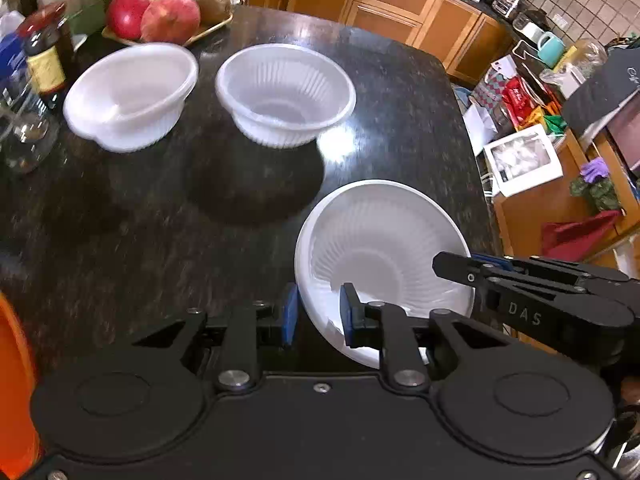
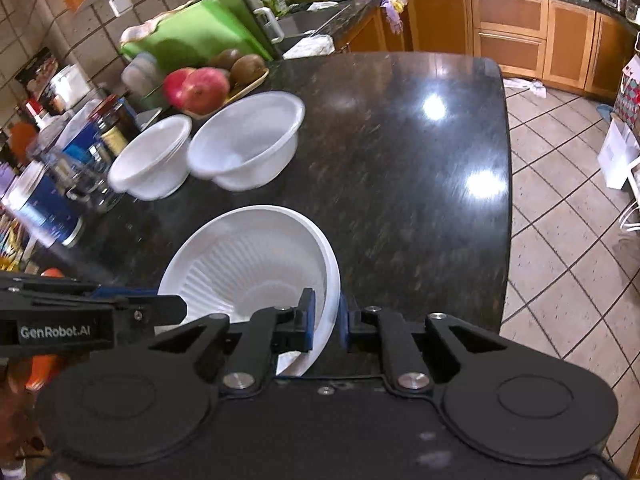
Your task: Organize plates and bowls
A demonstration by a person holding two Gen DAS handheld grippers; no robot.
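Observation:
A white ribbed plate (image 1: 384, 240) is held tilted above the dark granite counter (image 1: 160, 240). My left gripper (image 1: 318, 314) is shut on its near rim. My right gripper (image 2: 326, 318) is shut on the opposite rim of the same plate (image 2: 256, 264); it also shows in the left wrist view (image 1: 460, 270). Two white plastic bowls stand on the counter ahead: one at left (image 1: 132, 96) and one to its right (image 1: 286, 92). In the right wrist view they sit side by side, the left bowl (image 2: 154, 158) touching the right bowl (image 2: 248, 140).
A tray of pomegranates and kiwis (image 1: 160, 16) sits behind the bowls. Jars, bottles and a glass (image 1: 36, 80) crowd the left edge. A green cutting board (image 2: 192, 40) leans at the back. The counter's right edge (image 2: 506, 200) drops to a tiled floor.

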